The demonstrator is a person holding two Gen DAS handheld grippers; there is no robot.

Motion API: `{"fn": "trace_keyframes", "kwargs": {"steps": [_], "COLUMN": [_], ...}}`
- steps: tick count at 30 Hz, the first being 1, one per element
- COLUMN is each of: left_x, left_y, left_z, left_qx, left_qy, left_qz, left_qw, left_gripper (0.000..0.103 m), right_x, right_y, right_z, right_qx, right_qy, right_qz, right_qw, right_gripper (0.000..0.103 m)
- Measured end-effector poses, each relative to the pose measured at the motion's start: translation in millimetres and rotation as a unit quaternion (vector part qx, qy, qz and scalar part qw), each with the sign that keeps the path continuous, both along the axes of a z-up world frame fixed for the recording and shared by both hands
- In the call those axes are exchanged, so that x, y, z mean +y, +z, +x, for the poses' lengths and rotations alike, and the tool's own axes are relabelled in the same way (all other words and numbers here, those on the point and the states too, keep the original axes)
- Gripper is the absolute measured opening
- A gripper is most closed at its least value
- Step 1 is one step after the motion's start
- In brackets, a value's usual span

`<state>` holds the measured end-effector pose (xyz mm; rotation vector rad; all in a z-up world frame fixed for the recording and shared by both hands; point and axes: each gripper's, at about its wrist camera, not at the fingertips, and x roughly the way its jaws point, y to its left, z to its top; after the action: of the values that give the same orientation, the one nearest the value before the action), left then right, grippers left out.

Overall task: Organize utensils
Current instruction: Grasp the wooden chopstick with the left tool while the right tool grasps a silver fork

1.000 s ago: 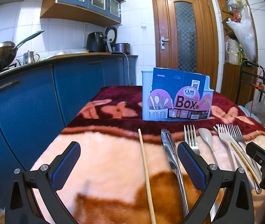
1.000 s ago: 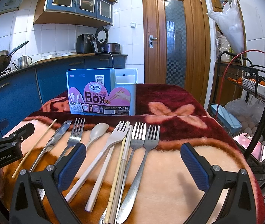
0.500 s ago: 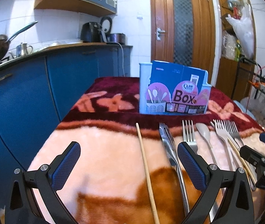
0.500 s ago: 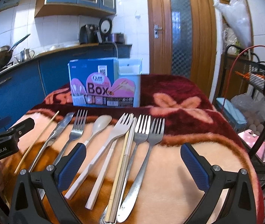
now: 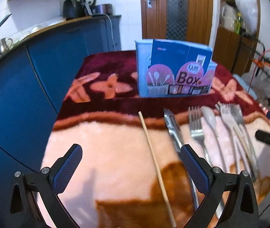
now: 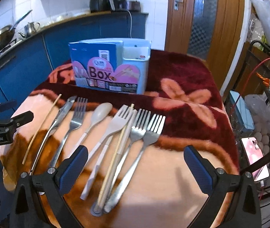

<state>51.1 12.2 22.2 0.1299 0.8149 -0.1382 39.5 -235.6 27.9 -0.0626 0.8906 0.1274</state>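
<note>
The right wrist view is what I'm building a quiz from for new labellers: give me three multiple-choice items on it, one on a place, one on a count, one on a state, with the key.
1. Where does the single wooden chopstick lie among the utensils?
A. far left of the row
B. inside the box
C. far right of the row

2. How many forks lie on the blanket?
A. two
B. four
C. six

3. What is the state of the right gripper?
A. shut on a fork
B. shut on the spoon
C. open, holding nothing

Key: 1 A, it lies left of the knife. 2 B, three metal and one pale fork. 3 C, its pads stand wide apart.
</note>
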Motion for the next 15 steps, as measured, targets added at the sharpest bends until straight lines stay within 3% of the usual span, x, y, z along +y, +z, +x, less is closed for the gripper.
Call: {"fn": "trace_keyframes", "kwargs": {"steps": [4,11,15], "left_x": [-3,-11,-17], "left_y": [-1,-11,-13], "left_z": [11,32,44], "left_qx": [0.041,0.137,0.167], "left_qy": [-0.011,-0.036,-0.046], "left_qz": [0.013,-0.012,-0.011], "left_qw": [0.9990,0.9898,0.9848], "left_gripper": [0.095,0.057,0.049], "right_x": [-3,-6,-10], "right_y": [-4,-16,-21], "right_z": [16,34,43], "right_qx": [0.050,0.134,0.167], "right_qy": [0.008,0.016,0.012], "right_qz": [-0.005,0.005,0.020], "right_qw": [0.999,0.991,0.986], "right_gripper": [0.086,0.050,0.038]}}
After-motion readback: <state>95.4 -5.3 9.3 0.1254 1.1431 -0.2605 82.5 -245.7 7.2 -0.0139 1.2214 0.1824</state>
